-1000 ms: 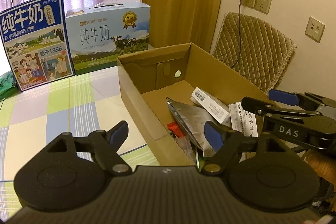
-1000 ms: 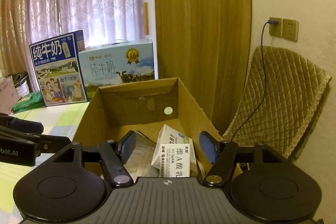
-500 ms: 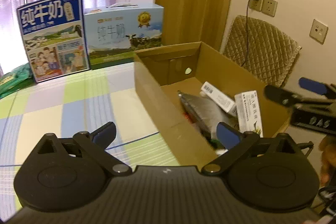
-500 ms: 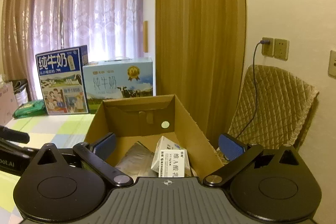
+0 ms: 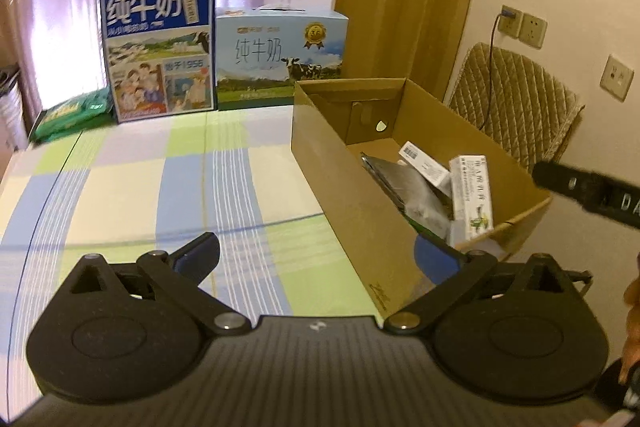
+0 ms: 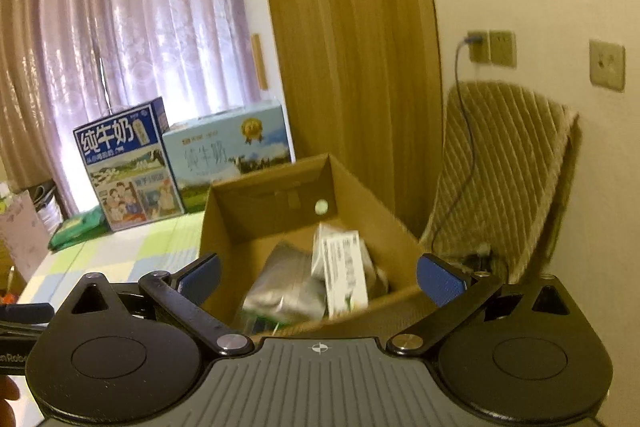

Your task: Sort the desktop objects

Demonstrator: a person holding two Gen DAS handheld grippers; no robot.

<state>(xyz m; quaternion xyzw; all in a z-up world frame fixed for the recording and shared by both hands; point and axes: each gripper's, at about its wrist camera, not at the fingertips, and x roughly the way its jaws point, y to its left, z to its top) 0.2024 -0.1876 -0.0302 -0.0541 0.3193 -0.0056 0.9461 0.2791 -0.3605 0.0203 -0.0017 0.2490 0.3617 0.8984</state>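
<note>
An open cardboard box [image 5: 348, 195] stands on the right side of the table. Inside it lie a silver pouch [image 5: 400, 183], a white barcode box [image 5: 424, 163] and a white carton with green print [image 5: 472, 195]. My left gripper [image 5: 318, 259] is open and empty, above the tablecloth at the box's near left corner. My right gripper [image 6: 319, 279] is open and empty too, hovering short of the box's near wall [image 6: 264, 215], with the pouch [image 6: 284, 287] and carton [image 6: 346, 275] ahead of it. In the left wrist view the right gripper's finger [image 5: 592, 191] shows at the right edge.
A dark blue milk case [image 5: 160, 47] and a pale blue milk case [image 5: 280, 55] stand at the table's far edge, with a green packet [image 5: 68, 111] to their left. A quilted chair back [image 5: 516, 99] and a plugged-in cable [image 6: 460, 131] are behind the box. Checked tablecloth [image 5: 160, 187] lies left of the box.
Both grippers have drawn back and up from the box, and their jaws have spread wider. The white carton stays inside the box.
</note>
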